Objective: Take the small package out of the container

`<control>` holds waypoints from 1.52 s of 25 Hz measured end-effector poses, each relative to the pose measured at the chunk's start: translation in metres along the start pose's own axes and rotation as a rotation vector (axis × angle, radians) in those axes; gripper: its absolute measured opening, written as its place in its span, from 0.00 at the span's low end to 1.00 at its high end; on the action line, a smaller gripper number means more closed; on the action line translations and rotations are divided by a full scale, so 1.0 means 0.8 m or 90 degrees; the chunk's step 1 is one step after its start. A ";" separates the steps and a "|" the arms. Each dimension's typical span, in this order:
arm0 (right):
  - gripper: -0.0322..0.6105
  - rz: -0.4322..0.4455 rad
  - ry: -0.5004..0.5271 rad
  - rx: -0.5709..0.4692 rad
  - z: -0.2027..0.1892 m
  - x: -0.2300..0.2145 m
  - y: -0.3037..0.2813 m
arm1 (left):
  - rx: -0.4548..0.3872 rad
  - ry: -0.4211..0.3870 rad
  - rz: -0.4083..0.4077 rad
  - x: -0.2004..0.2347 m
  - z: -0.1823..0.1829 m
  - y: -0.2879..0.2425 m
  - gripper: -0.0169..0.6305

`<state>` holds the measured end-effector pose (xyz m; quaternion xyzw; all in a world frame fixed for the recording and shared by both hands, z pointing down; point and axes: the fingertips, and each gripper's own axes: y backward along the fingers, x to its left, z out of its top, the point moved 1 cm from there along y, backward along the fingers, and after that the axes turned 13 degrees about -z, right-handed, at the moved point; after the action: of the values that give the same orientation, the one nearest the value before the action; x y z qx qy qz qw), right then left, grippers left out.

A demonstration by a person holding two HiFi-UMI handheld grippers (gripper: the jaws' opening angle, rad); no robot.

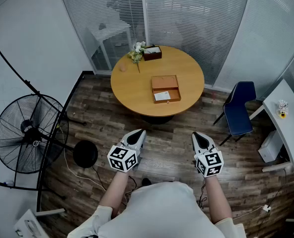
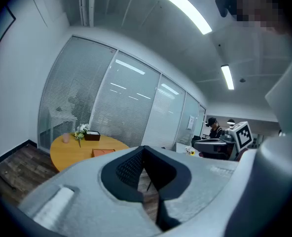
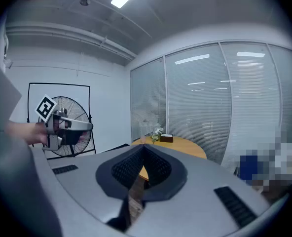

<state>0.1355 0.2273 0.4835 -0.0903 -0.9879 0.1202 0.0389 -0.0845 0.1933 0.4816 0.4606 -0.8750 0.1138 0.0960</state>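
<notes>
An open orange-brown box (image 1: 165, 89) lies on the round wooden table (image 1: 132, 88), and a small white package (image 1: 162, 96) rests in its near half. Both grippers hang over the floor, well short of the table's near edge. My left gripper (image 1: 138, 133) is shut, its jaws meeting at the tip with nothing between them (image 2: 144, 148). My right gripper (image 1: 196, 134) is likewise shut and empty (image 3: 144, 147). The left gripper view shows the box (image 2: 104, 152) far off on the table.
On the table's far side stand a flower bunch (image 1: 137, 51), a dark brown box (image 1: 152, 52) and a small pink cup (image 1: 122, 67). A floor fan (image 1: 30, 133) stands at the left, a blue chair (image 1: 239, 110) and a white desk (image 1: 286, 118) at the right. Glass walls with blinds lie behind.
</notes>
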 end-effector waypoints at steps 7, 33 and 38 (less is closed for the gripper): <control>0.05 0.002 0.001 -0.002 0.000 0.007 0.010 | 0.002 0.004 0.002 -0.007 -0.001 0.012 0.05; 0.32 -0.052 -0.023 0.001 -0.002 0.057 0.013 | 0.010 0.003 -0.042 0.019 -0.006 0.052 0.05; 0.34 -0.053 -0.023 0.007 -0.003 0.080 0.014 | 0.009 0.006 -0.051 0.027 -0.009 0.067 0.05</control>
<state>0.0745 0.2507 0.4869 -0.0471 -0.9906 0.1255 0.0268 -0.1410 0.2079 0.4885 0.4951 -0.8547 0.1183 0.1015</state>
